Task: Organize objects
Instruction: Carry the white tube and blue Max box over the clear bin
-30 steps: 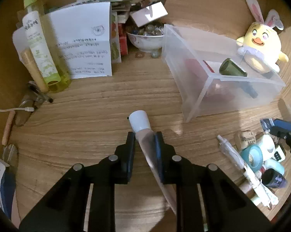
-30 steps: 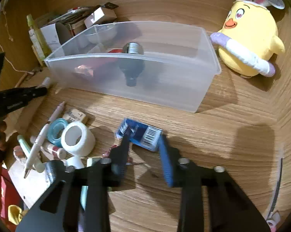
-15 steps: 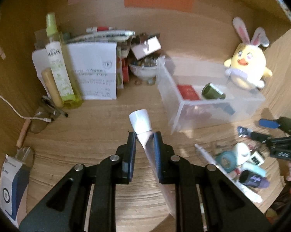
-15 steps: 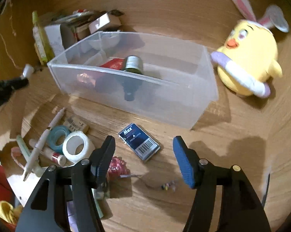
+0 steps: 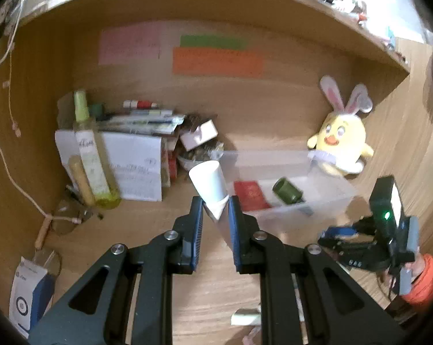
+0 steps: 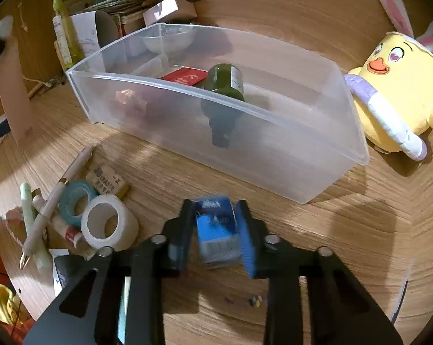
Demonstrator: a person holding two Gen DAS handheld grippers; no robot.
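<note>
My left gripper (image 5: 215, 211) is shut on a pale tube with a white cap (image 5: 208, 182), held in the air left of the clear plastic bin (image 5: 325, 198). In the right wrist view the same tube (image 6: 12, 92) hangs at the far left. A green bottle (image 6: 225, 80) and a red packet (image 6: 185, 76) lie in the bin (image 6: 216, 93). In front of the bin, my right gripper (image 6: 215, 230) has its jaws closing, with a small blue box (image 6: 216, 230) pressed between the pads. The right gripper (image 5: 357, 240) also shows low at the right of the left wrist view.
A white tape roll (image 6: 108, 224), a teal tape roll (image 6: 77, 201), an eraser (image 6: 107, 181) and pens lie left of the right gripper. A yellow plush chick (image 6: 394, 95) sits right of the bin. A spray bottle (image 5: 87, 155), papers and boxes stand at the back left.
The left gripper has risen with the tube and tilted up, so the back wall now shows. The right gripper opened wide over the blue box, then came together on it.
</note>
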